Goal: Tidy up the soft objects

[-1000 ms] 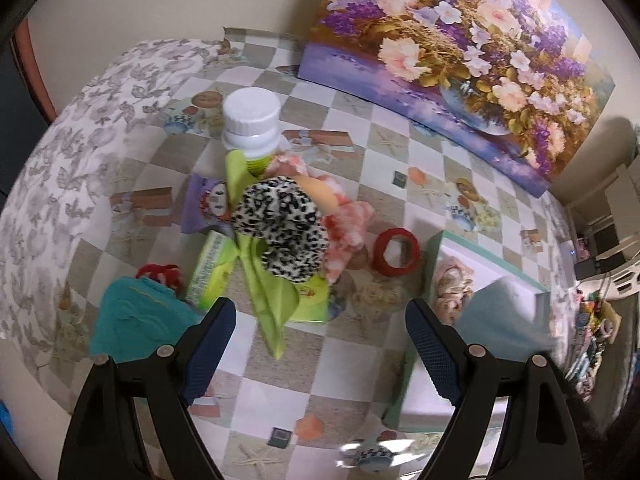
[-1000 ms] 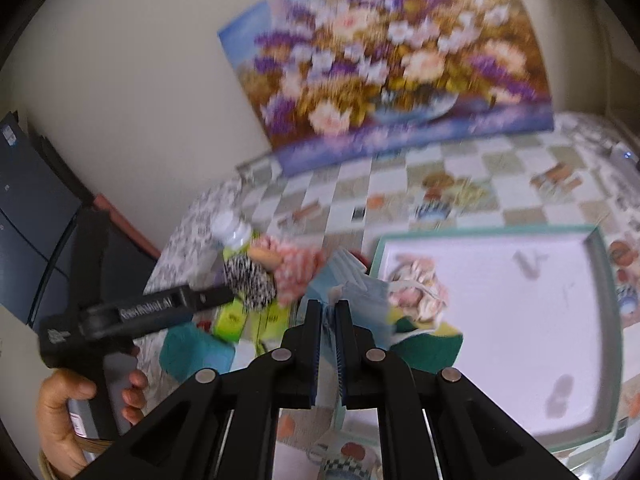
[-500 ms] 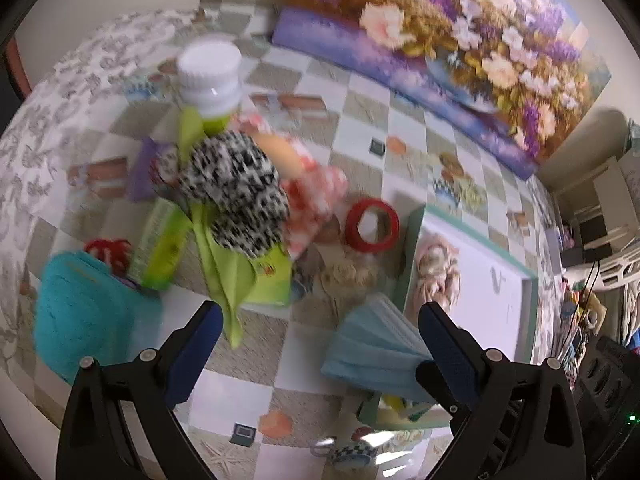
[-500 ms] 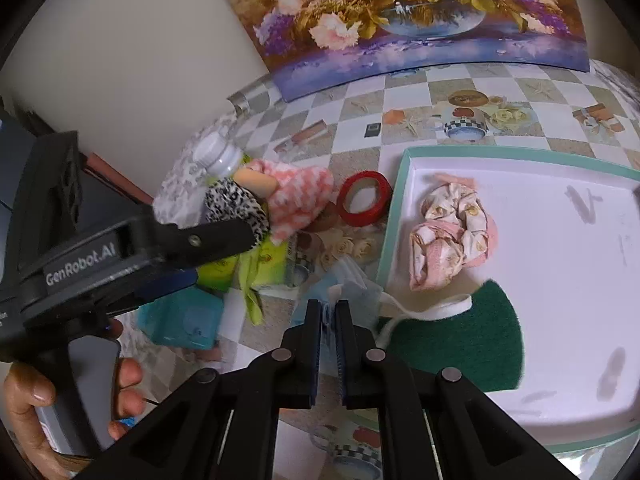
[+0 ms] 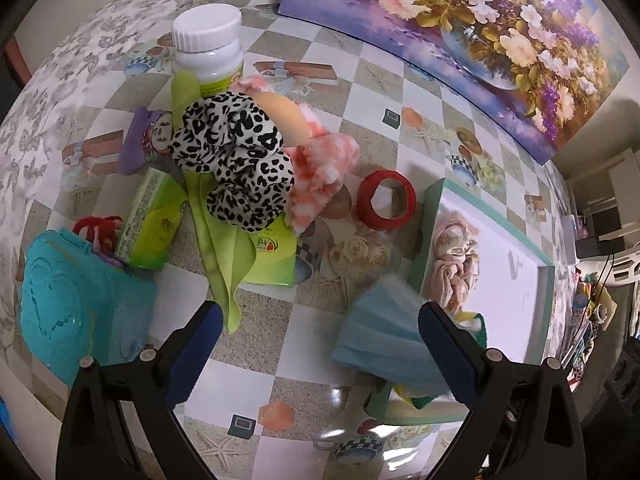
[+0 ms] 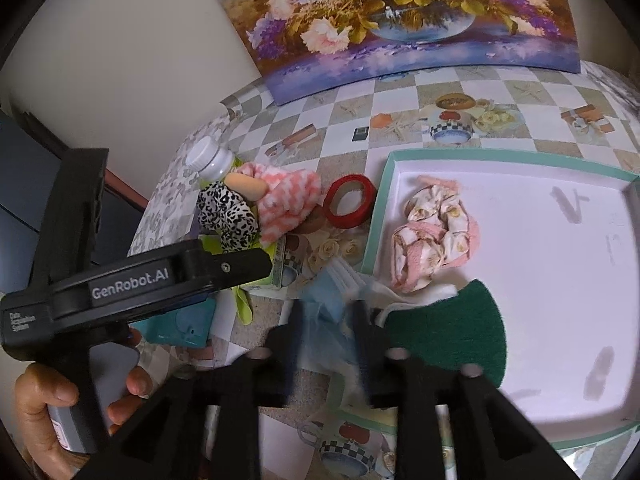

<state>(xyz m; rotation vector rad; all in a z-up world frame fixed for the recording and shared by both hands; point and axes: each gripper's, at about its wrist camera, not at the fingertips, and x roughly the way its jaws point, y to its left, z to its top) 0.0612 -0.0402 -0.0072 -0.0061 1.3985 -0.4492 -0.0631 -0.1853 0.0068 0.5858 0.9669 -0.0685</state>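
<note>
Pleated blue face mask between your right tool's opening jaws, left tool spread wide and empty, coarse green scouring pad in smooth white tray, checkered glossy tabletop.

The left wrist view looks steeply down along its own left gripper from close above the table, the pile of soft things filling the centre and the tray at the right of the frame. The right wrist view looks down at a shallower slant along the right gripper, the tray filling its right half. Both views share the leopard scrunchie, red tape ring, flower painting and blue cloth.
</note>
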